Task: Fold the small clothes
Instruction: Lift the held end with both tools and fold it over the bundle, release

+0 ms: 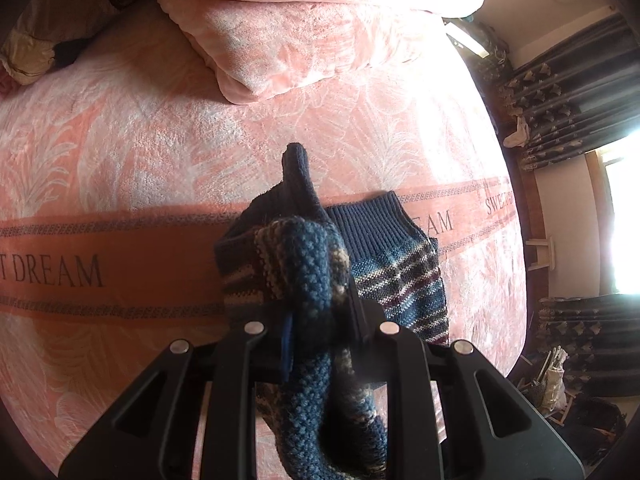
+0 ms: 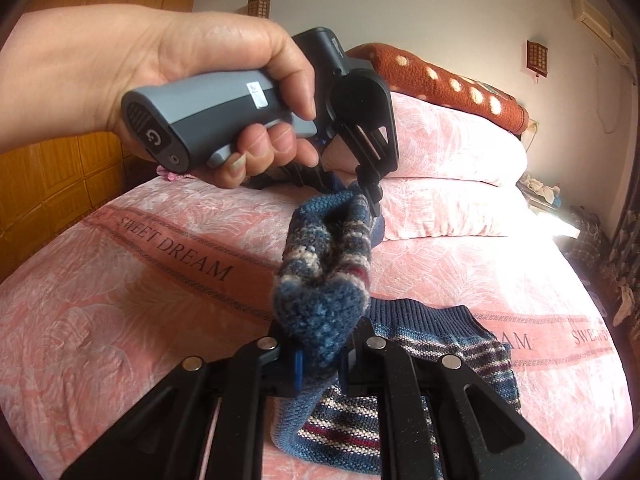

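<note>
Both the left gripper (image 1: 320, 320) and right gripper (image 2: 322, 350) have their jaws clamped on bunched folds of a blue plaid knitted garment (image 2: 460, 344) (apparently a small sweater); its remainder trails below the jaws onto the pink patterned bed (image 2: 120, 320).

"SWEET DREAM" printed on pink blanket's (image 2: 120, 300) orange band (image 2: 192, 258).

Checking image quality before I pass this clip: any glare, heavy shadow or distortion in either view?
Left wrist view: window glare washes out the pink floral bedspread at right; strong fisheye curving. Right wrist view: evener light, a blown patch at the right edge; the blue striped knitted garment is sharp.
</note>
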`<move>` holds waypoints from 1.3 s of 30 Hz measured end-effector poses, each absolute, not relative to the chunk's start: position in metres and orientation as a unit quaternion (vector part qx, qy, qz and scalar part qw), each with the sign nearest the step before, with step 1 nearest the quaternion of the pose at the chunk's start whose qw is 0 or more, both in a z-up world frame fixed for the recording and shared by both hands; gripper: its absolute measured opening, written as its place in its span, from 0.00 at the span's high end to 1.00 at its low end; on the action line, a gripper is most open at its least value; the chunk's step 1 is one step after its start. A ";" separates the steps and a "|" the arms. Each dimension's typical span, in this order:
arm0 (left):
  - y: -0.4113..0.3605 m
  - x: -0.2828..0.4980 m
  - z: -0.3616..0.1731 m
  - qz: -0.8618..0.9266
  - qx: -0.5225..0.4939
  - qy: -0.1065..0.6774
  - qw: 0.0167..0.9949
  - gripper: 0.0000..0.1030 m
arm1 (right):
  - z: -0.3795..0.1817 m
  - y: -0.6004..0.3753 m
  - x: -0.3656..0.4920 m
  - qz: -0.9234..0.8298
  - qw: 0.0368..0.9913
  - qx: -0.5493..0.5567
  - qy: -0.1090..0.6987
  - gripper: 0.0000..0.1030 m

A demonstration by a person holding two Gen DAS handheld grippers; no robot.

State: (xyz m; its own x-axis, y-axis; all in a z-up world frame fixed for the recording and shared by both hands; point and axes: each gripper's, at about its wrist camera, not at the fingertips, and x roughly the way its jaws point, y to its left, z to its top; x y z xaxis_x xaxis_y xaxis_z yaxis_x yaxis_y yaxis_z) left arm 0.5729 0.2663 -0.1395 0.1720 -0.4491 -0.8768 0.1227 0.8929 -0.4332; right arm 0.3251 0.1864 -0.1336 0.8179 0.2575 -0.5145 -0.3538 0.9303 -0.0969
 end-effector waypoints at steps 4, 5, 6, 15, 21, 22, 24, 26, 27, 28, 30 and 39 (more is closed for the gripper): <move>0.248 0.573 -0.137 -0.193 -0.125 0.615 0.754 0.81 | -0.132 0.171 0.324 0.153 0.951 -0.087 0.256 0.89; 0.243 0.573 -0.136 -0.193 -0.123 0.615 0.755 0.81 | -0.132 0.167 0.323 0.151 0.951 -0.085 0.257 0.89; 0.238 0.572 -0.135 -0.194 -0.121 0.614 0.755 0.81 | -0.131 0.163 0.323 0.149 0.951 -0.083 0.257 0.89; 0.200 0.571 -0.134 -0.199 -0.111 0.613 0.757 0.81 | -0.131 0.133 0.323 0.134 0.954 -0.068 0.259 0.89; 0.178 0.571 -0.138 -0.200 -0.103 0.615 0.755 0.81 | -0.136 0.114 0.324 0.124 0.955 -0.055 0.265 0.89; 0.174 0.571 -0.140 -0.200 -0.101 0.616 0.755 0.81 | -0.137 0.111 0.324 0.123 0.955 -0.054 0.266 0.89; 0.166 0.572 -0.142 -0.200 -0.099 0.618 0.754 0.81 | -0.139 0.105 0.325 0.120 0.954 -0.051 0.268 0.89; 0.158 0.573 -0.144 -0.201 -0.095 0.618 0.754 0.81 | -0.140 0.099 0.324 0.118 0.954 -0.048 0.270 0.89; 0.154 0.574 -0.145 -0.202 -0.095 0.618 0.754 0.81 | -0.141 0.096 0.325 0.117 0.955 -0.046 0.270 0.89; 0.150 0.574 -0.146 -0.203 -0.094 0.618 0.753 0.81 | -0.141 0.092 0.325 0.115 0.955 -0.044 0.271 0.89; 0.142 0.575 -0.148 -0.203 -0.091 0.620 0.753 0.81 | -0.142 0.085 0.327 0.113 0.955 -0.040 0.273 0.89; 0.102 0.577 -0.163 -0.205 -0.080 0.625 0.749 0.81 | -0.152 0.054 0.329 0.097 0.954 -0.021 0.284 0.89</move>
State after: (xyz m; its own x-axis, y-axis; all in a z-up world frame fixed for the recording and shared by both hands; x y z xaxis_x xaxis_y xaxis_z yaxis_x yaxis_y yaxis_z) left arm 0.5774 0.1021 -0.1634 0.1338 -0.4067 -0.9037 0.2076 0.9032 -0.3757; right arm 0.3293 0.0535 -0.1520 0.8195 0.1726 -0.5465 -0.1967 0.9804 0.0146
